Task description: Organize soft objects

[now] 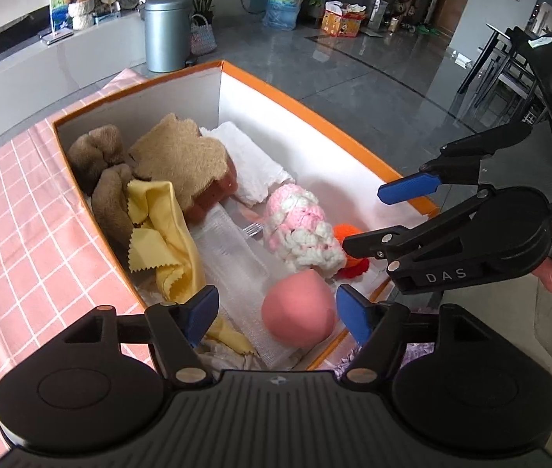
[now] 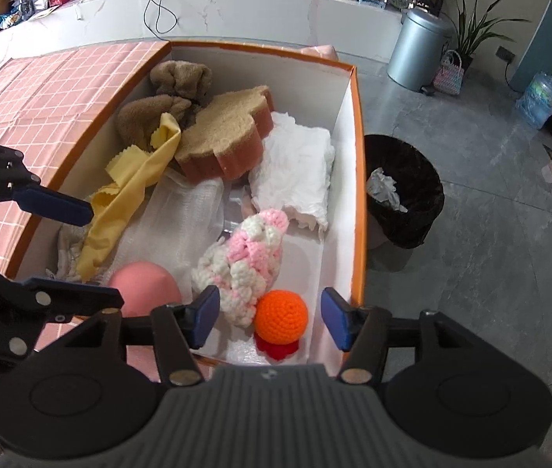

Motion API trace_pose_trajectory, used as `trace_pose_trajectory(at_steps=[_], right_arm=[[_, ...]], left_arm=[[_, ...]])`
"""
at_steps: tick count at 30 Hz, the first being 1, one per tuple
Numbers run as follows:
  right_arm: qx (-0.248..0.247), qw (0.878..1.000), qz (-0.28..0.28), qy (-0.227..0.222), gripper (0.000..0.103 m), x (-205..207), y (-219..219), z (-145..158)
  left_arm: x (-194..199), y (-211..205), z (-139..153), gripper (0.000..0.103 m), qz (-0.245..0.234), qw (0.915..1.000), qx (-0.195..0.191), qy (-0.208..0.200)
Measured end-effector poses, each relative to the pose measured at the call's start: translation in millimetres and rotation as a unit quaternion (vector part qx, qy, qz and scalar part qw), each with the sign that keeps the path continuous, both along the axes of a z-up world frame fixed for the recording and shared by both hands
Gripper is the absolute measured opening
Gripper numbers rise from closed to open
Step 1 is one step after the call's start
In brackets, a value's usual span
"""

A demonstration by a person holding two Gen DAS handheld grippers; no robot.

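Note:
An orange-rimmed white box (image 1: pixel 315 113) (image 2: pixel 358 163) holds soft things: a brown plush (image 1: pixel 100 167) (image 2: pixel 178 78), a bread-shaped sponge (image 1: pixel 186 160) (image 2: pixel 229 132), a yellow cloth (image 1: pixel 163 234) (image 2: pixel 128 195), a white towel (image 1: pixel 252 163) (image 2: pixel 295 171), a pink-and-white crochet piece (image 1: pixel 299 226) (image 2: pixel 248 253), an orange crochet ball (image 1: pixel 348 234) (image 2: pixel 282 316) and a pink ball (image 1: pixel 299 312) (image 2: pixel 143 284). My left gripper (image 1: pixel 276 312) is open above the pink ball. My right gripper (image 2: pixel 270 318) is open, straddling the orange ball from above; it also shows in the left wrist view (image 1: pixel 389 218).
The box sits on a pink checked tablecloth (image 1: pixel 22 214) (image 2: pixel 42 85). A black waste bin (image 2: pixel 404 191) stands on the grey floor beside the box. A silver bin (image 1: pixel 167 33) (image 2: pixel 420 50) and a water bottle (image 1: pixel 283 6) stand farther off.

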State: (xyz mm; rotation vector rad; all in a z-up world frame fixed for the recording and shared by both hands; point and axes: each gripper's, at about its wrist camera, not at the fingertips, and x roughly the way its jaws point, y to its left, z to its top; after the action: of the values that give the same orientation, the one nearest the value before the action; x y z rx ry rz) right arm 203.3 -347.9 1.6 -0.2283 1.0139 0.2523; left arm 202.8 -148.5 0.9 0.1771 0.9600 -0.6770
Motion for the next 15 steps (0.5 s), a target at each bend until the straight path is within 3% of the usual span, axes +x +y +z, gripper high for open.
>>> trace_pose_trajectory(at_steps=[8, 12, 15], right_arm=[[0.001, 0.999, -0.012, -0.046, 0.066, -16.9, 0.1, 28.6], [0.008, 0.995, -0.026, -0.098, 0.066, -32.9, 4.8, 48.7], [0.02, 0.987, -0.046, -0.151, 0.076, -51.4, 11.2, 65.0]], left_arm=[[-15.0, 14.3, 24.0, 0.081, 0.003, 0.9992, -0.024, -0.032], [-25.8, 30.9, 37.9, 0.081, 0.022, 0.9967, -0.051, -0.06], [-37.4, 45.0, 49.2, 0.081, 0.038, 0.9916, -0.076, -0.098]])
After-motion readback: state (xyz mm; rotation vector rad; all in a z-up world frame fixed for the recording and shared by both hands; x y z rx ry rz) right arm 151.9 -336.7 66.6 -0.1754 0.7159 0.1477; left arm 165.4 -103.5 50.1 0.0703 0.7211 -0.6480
